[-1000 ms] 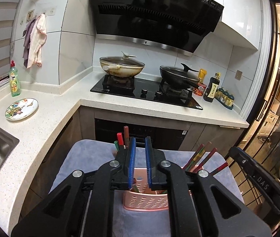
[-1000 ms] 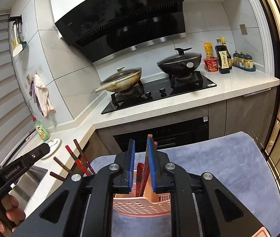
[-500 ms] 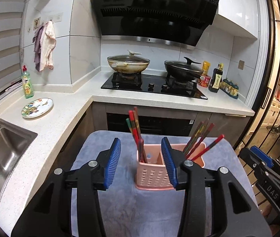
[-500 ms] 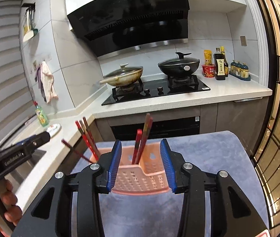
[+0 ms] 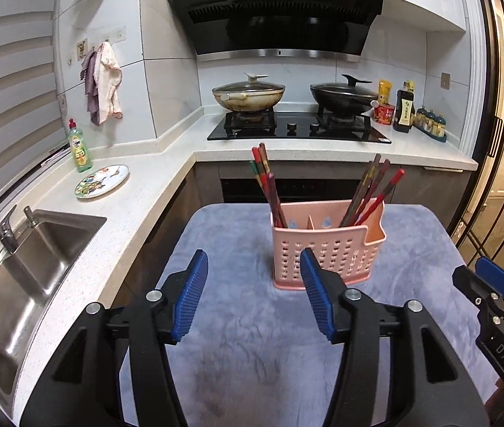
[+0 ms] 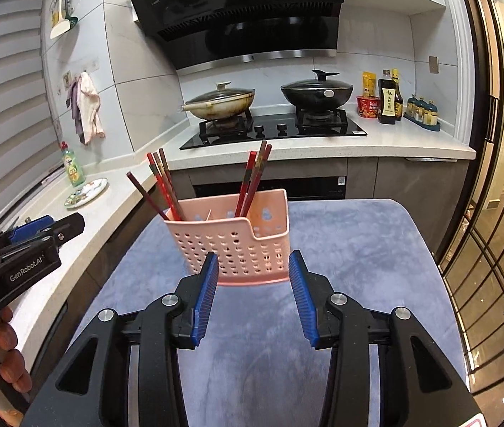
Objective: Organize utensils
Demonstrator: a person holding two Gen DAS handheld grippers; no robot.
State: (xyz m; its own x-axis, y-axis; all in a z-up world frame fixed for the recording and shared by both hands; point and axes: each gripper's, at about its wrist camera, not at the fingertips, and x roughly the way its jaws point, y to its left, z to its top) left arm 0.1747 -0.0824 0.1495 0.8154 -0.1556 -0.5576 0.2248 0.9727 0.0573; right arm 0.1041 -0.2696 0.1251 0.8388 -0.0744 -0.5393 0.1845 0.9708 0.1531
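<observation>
A pink perforated utensil holder stands on a grey-blue cloth. Red and brown chopsticks lean in its left compartment and another bunch in its right one; the right wrist view shows both bunches. My left gripper hangs in front of the holder, its jaws opening, nothing between them. My right gripper is open just short of the holder's near wall, empty. Each gripper appears at the edge of the other's view.
A white L-shaped counter holds a steel sink, a patterned plate, a green soap bottle and a hob with two lidded pans. Sauce bottles stand at the right. Glass doors close off the right side.
Both grippers let go of the chopsticks, opened, and drew back from the holder. The chopsticks now rest in the holder's compartments.
</observation>
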